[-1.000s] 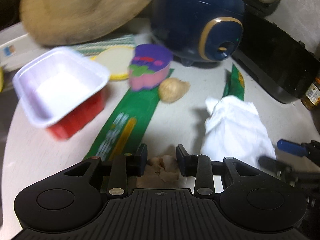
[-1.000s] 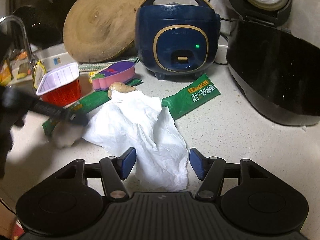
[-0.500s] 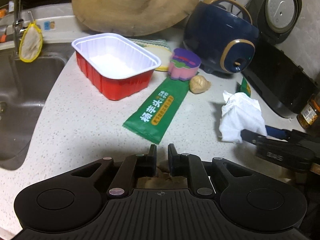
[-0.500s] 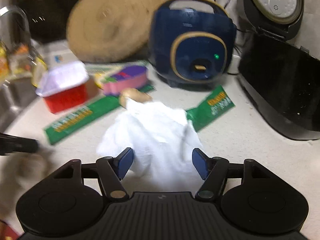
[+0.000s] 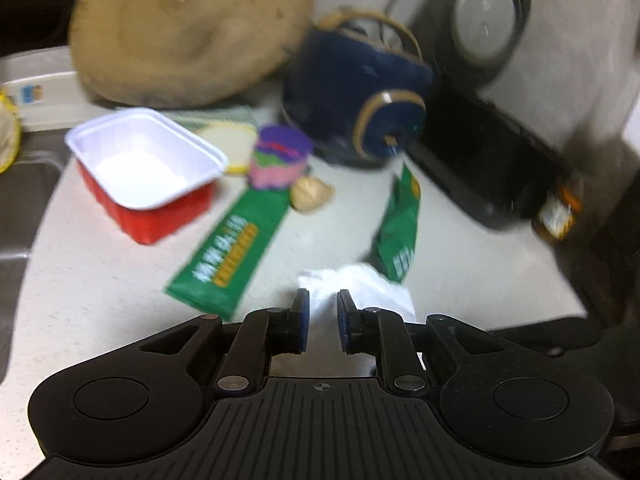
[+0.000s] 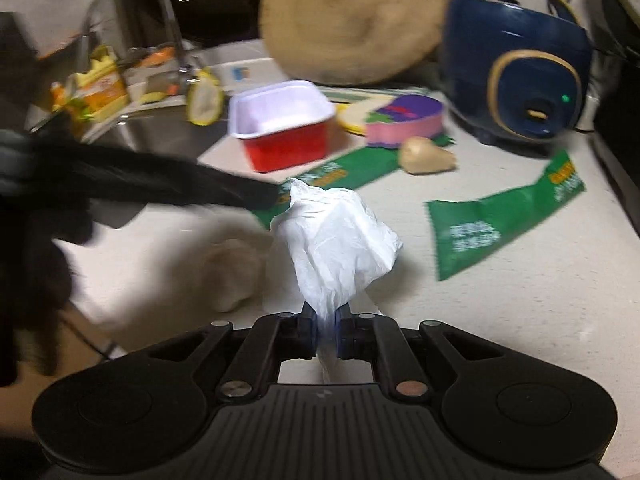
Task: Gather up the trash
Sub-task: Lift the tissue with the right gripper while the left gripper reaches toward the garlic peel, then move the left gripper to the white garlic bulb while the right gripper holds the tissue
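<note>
My right gripper (image 6: pixel 327 334) is shut on a white plastic bag (image 6: pixel 334 240) and holds it bunched up above the counter. The bag also shows in the left wrist view (image 5: pixel 368 284), just beyond my left gripper (image 5: pixel 319 320), whose jaws stand slightly apart with nothing between them. A crumpled tan paper wad (image 6: pixel 236 268) lies on the counter left of the bag. Two green wrappers (image 5: pixel 232 252) (image 5: pixel 400 228) lie on the counter. The left gripper shows in the right wrist view as a dark blur (image 6: pixel 160 184) reaching to the bag's top.
A red tray with a white inside (image 5: pixel 148 172), a pink and purple eraser-like box (image 5: pixel 280 160), a ginger piece (image 5: pixel 310 196), a blue rice cooker (image 5: pixel 360 96), a round wooden board (image 5: pixel 188 32) and black appliances (image 5: pixel 492 160) stand behind. A sink (image 6: pixel 160 132) lies left.
My right gripper has shut on the white bag and lifted it. My left gripper has let go of the tan wad, opened slightly and swung right toward the bag.
</note>
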A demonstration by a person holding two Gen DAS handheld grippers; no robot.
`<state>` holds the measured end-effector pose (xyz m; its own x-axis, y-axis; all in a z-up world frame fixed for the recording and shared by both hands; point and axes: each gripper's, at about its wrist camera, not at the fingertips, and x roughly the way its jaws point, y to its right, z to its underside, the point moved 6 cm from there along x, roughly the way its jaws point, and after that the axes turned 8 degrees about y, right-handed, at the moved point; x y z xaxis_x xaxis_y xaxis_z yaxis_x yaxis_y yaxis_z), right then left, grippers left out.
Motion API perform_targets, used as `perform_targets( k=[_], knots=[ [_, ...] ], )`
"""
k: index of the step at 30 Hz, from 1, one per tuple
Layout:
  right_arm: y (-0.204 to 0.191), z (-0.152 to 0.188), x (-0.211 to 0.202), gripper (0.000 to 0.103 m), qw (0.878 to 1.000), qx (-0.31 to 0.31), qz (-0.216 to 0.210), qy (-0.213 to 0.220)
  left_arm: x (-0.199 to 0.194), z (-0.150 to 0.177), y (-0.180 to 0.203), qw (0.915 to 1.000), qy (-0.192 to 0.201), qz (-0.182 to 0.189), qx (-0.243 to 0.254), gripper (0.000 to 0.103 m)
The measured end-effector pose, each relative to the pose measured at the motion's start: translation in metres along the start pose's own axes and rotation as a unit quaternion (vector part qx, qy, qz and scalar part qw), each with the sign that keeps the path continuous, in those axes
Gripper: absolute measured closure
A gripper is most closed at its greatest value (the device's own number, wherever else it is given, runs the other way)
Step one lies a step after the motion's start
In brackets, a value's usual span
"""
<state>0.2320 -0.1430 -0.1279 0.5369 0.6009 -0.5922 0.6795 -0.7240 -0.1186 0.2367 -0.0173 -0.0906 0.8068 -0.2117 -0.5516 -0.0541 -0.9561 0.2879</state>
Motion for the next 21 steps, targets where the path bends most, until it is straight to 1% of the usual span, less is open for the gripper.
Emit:
perform_targets(
  k=[3,5,7,12,17,19,21],
  knots=[
    [-0.002,-0.003,-0.008,0.095,1.000,-0.001,-0.012,0.010,0.008,0.009,0.004,0.9999,-0.014,0.007,0.001,0.086],
    [0.001,-0.003,-0.009,0.095,1.000,-0.001,-0.009,0.012,0.011,0.012,0.002,0.9998,-0.020,0.006,-0.001,0.086],
    [0.007,-0.001,-0.005,0.095,1.000,0.004,0.002,0.008,0.008,0.011,0.000,0.9999,-0.016,0.002,0.002,0.086],
    [0.023,0.007,0.007,0.095,0.999,0.022,0.028,-0.006,-0.008,0.004,-0.009,0.9997,0.003,-0.020,0.010,0.086],
    [0.023,0.008,0.012,0.095,0.999,0.004,0.034,-0.006,-0.031,0.006,-0.014,0.9985,0.015,-0.039,0.035,0.086],
    [0.022,0.008,0.012,0.095,0.999,-0.001,0.036,-0.005,-0.041,0.012,-0.015,0.9974,0.015,-0.046,0.054,0.086],
    [0.024,0.009,0.013,0.095,0.999,-0.003,0.038,-0.006,-0.045,0.020,-0.015,0.9963,0.006,-0.054,0.067,0.086]
  ],
)
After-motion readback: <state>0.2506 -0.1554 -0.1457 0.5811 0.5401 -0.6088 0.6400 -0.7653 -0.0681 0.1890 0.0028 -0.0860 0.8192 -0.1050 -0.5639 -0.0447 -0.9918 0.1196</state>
